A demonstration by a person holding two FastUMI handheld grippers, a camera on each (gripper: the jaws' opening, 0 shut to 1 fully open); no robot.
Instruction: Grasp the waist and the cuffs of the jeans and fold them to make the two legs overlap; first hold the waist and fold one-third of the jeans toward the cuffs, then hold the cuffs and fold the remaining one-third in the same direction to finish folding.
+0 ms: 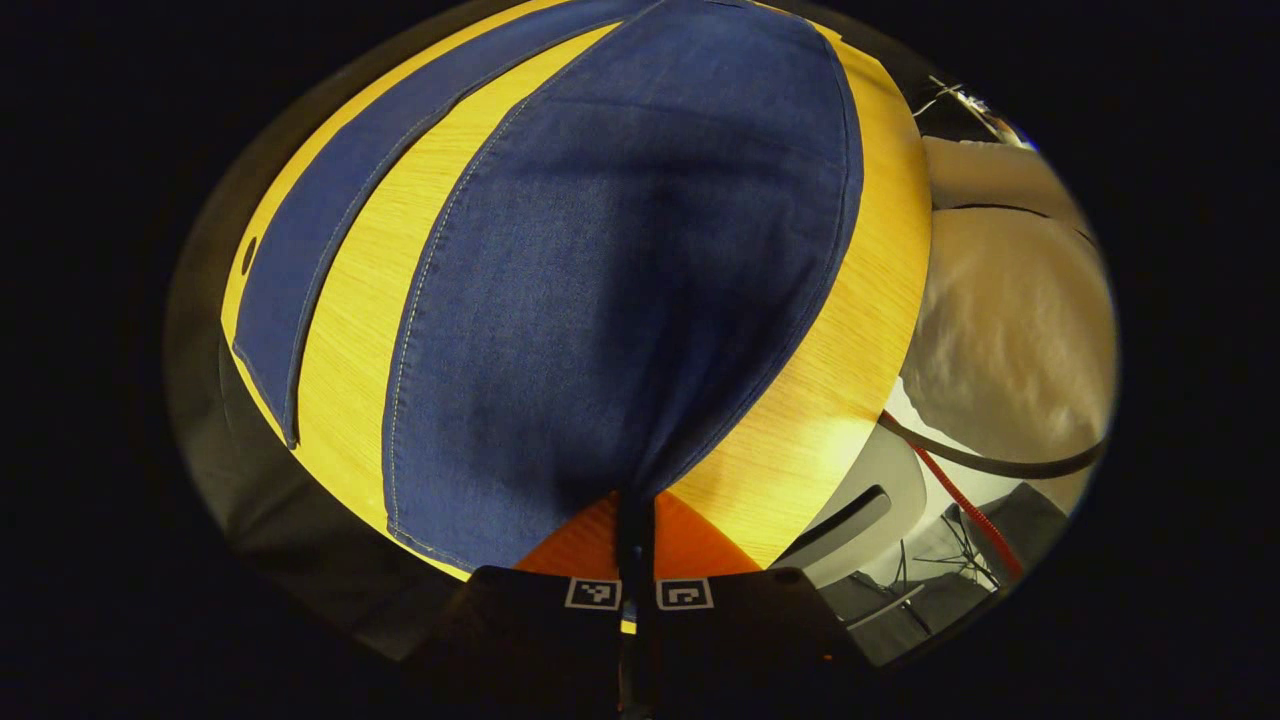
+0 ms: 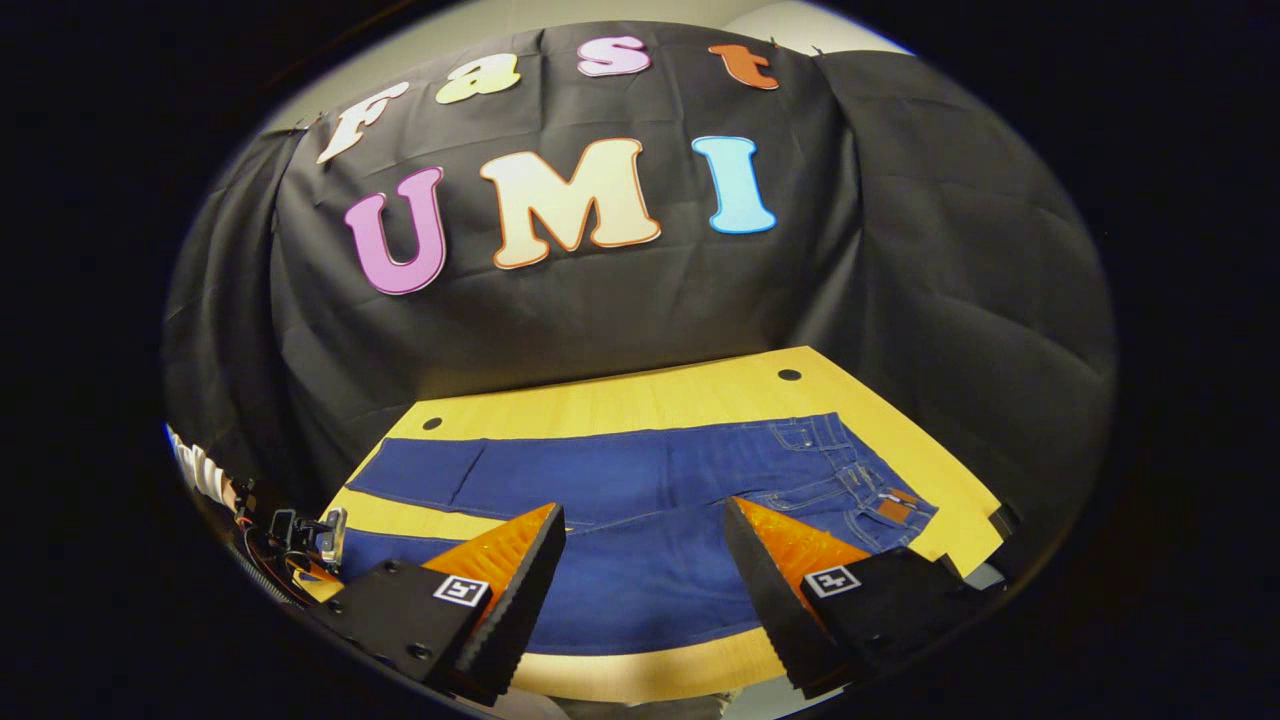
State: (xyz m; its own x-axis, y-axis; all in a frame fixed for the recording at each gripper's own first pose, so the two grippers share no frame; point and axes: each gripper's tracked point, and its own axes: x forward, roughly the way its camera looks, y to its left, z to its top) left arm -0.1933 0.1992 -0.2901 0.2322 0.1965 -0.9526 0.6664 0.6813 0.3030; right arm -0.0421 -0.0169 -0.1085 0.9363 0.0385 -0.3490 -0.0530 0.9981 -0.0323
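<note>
Pinching jeans (image 1: 620,280) cuff, left hand-held gripper (image 1: 636,520); right hand-held gripper (image 2: 645,570) wide apart above the legs.

My left tongs (image 1: 635,520) stand closed, fingers drawn together on a pinch of the jeans (image 1: 620,290) and lifting that fabric toward the camera. My right tongs (image 2: 645,570) are spread wide, jaws well apart, hovering above the jeans near the surface's (image 2: 640,400) front edge, gripping nothing.
</note>
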